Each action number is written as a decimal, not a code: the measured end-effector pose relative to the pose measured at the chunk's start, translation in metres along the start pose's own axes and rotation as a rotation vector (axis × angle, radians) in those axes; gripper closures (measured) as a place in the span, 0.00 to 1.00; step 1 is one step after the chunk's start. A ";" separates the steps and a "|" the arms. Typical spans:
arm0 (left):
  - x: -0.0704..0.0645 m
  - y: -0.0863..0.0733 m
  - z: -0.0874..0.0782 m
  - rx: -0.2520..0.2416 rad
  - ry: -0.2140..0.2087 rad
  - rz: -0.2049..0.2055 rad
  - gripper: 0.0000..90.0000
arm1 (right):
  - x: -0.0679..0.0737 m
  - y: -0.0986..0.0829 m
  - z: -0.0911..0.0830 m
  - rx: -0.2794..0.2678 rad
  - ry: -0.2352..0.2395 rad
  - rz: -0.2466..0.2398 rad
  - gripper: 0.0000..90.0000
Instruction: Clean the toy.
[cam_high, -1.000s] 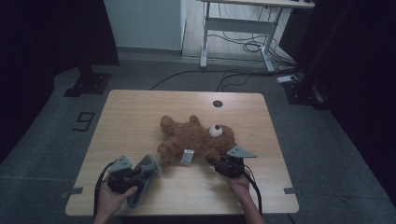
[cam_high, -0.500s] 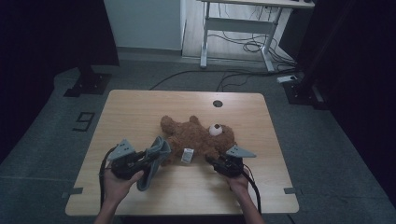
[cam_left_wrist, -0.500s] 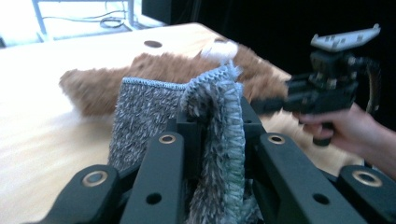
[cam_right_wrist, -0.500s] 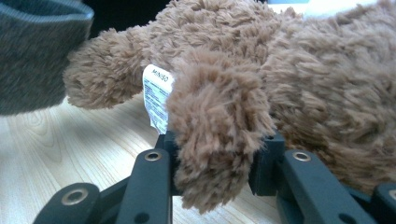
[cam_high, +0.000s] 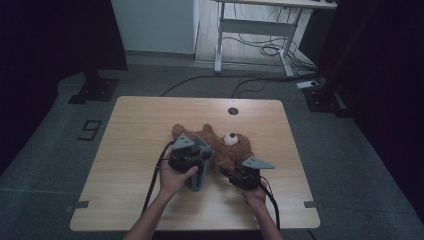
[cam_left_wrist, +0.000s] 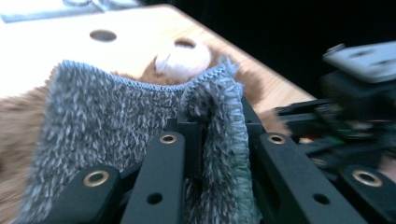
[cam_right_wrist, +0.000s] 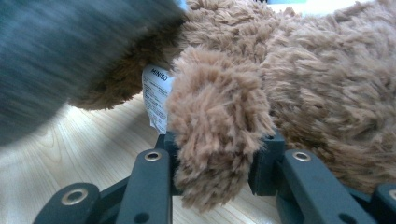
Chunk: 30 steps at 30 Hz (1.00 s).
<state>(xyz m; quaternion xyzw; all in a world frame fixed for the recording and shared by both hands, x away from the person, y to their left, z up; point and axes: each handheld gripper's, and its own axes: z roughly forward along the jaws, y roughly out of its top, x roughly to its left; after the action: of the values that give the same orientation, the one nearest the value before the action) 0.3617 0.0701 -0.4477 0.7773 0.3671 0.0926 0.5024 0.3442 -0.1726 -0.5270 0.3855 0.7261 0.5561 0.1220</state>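
Teddy bear: the brown plush bear (cam_high: 220, 150) lay on its back near the middle of the tabletop (cam_high: 135, 130), head with its pale muzzle toward the far right, as it had a second before.
Grey garment: a small knitted grey piece (cam_left_wrist: 112, 121) hung from the left tongs; a second earlier it sat low at the near left of the tabletop, well apart from the bear, and by this moment it had been carried right up against the bear's left flank.
Left tongs: the left tongs (cam_high: 192, 159) were clamped on a fold of the grey knit, jaws nearly closed with the fabric between them, pointed toward the bear's head.
Right tongs: the right tongs (cam_high: 235, 176) had not moved; they were closed on one furry paw (cam_right_wrist: 217, 135), beside the white sewn-in label (cam_right_wrist: 156, 95).
Meaning: the garment's arrival at the bear suggested the approach was over and dressing was about to start, with the pinned paw steadying the toy.
Watch-out: the knit looked bunched, so finding its opening might prove awkward.
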 end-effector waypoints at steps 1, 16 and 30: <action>0.001 -0.003 0.015 0.021 0.019 -0.002 0.86 | 0.000 0.000 0.000 0.000 0.002 0.000 0.74; 0.016 -0.020 0.011 0.027 0.163 0.046 0.88 | -0.004 0.001 -0.004 -0.006 0.020 0.033 0.79; 0.053 -0.052 -0.036 0.073 0.435 0.130 0.88 | -0.005 0.001 -0.003 0.004 0.050 0.055 0.79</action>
<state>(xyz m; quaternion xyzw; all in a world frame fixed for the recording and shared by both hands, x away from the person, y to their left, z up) 0.3563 0.1430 -0.4860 0.7788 0.4189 0.2769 0.3758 0.3458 -0.1777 -0.5267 0.3917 0.7192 0.5671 0.0878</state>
